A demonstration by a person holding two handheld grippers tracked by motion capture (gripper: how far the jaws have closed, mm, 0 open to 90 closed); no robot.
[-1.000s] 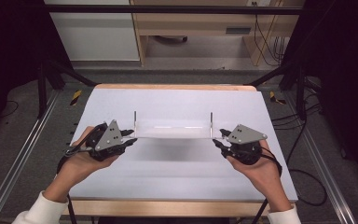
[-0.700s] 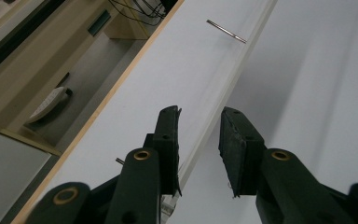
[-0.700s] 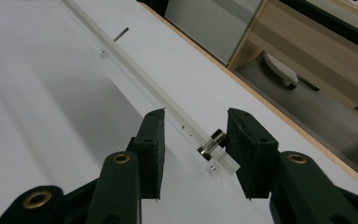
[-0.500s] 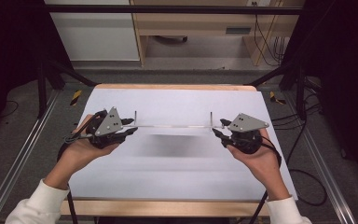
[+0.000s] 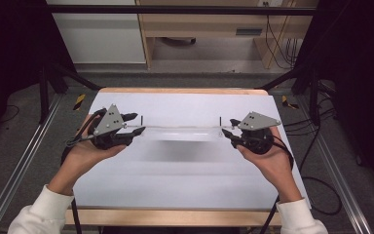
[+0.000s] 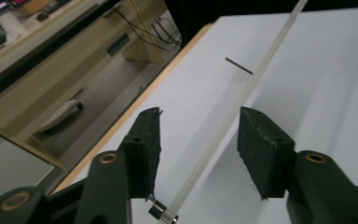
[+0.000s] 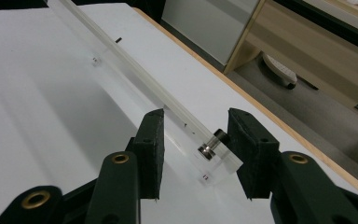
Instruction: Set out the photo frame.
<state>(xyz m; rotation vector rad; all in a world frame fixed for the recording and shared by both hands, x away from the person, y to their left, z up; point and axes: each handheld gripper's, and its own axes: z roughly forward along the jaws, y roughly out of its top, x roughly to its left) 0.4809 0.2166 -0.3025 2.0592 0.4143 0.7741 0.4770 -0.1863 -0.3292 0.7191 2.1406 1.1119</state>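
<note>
1. White sheet-covered desk (image 5: 185, 185) with a wooden edge: the largest item, bare apart from the piece described below and two short dark marks (image 5: 141, 119) on its surface, one near each tool.

2. Clear acrylic panel (image 5: 182, 132), long and thin, seen nearly edge-on in the high view and held off the desk between the two tools; its blurred shadow lies on the sheet beneath. A small silver cylindrical fitting (image 7: 207, 151) sits at its right end, and a like one (image 6: 163, 214) at its left end.

3. Left tool (image 5: 129, 135), black with a grey three-cornered plate, carried in the person's left hand (image 5: 85, 151). In the left gripper view the jaws stand apart, the panel edge running between them without visible contact on either pad.

4. Right tool (image 5: 230, 136), same pattern, in the right hand (image 5: 268, 158). In the right gripper view the jaws stand open; the panel end passes between them, its fitting close against one jaw. Whether it bears on it cannot be told.

5. Risk, as a judgement: with both pairs of jaws apart, the panel seems loosely supported. A tilt of either hand could let it slide out and drop flat, or twist and strike the desk on a corner.

6. Writing: no brand, label or legible text is visible on any item.
</note>
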